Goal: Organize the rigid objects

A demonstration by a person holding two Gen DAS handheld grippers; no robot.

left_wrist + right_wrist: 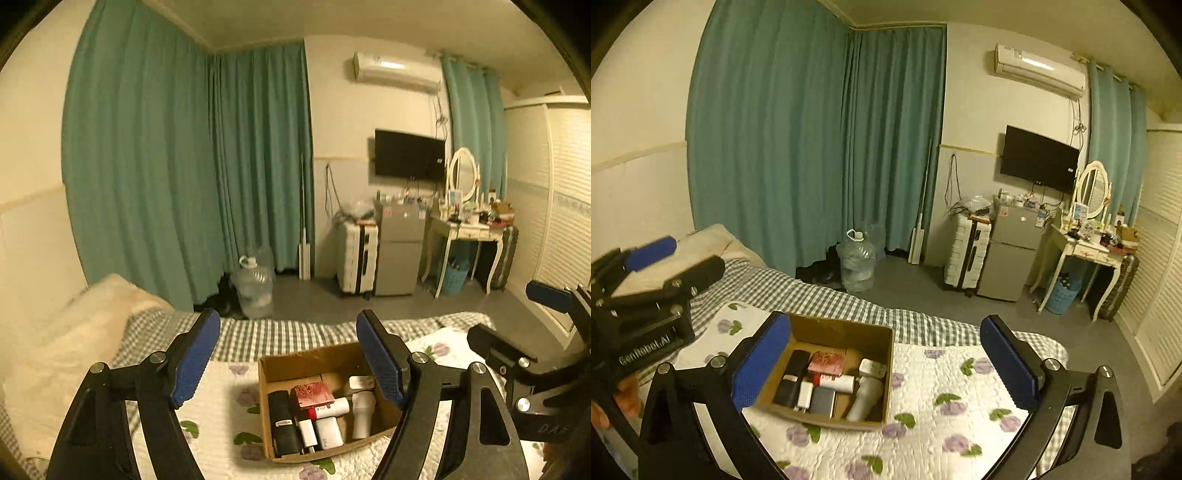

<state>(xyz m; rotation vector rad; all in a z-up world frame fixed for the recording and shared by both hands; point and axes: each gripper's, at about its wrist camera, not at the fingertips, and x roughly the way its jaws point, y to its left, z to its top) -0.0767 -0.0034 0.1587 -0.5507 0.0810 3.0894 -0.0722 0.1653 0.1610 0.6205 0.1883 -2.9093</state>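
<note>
A brown cardboard box [280,363] [846,330] sits on the flowered quilt on the bed. Inside lie several rigid items: a black case [283,424] [792,376], a red patterned box [312,395] [827,362], a white bottle [362,413] [864,398], a white tube with a red end [330,408] [836,382] and white chargers [327,434]. My left gripper [291,358] is open and empty, raised above the box. My right gripper [886,365] is open and empty, above and just right of the box.
The flowered quilt [960,406] covers a checked sheet [798,291]. A cream pillow [74,332] lies at the left. Beyond the bed stand a water jug [255,288], a white suitcase [356,258], a small fridge [399,251] and a dressing table [465,229].
</note>
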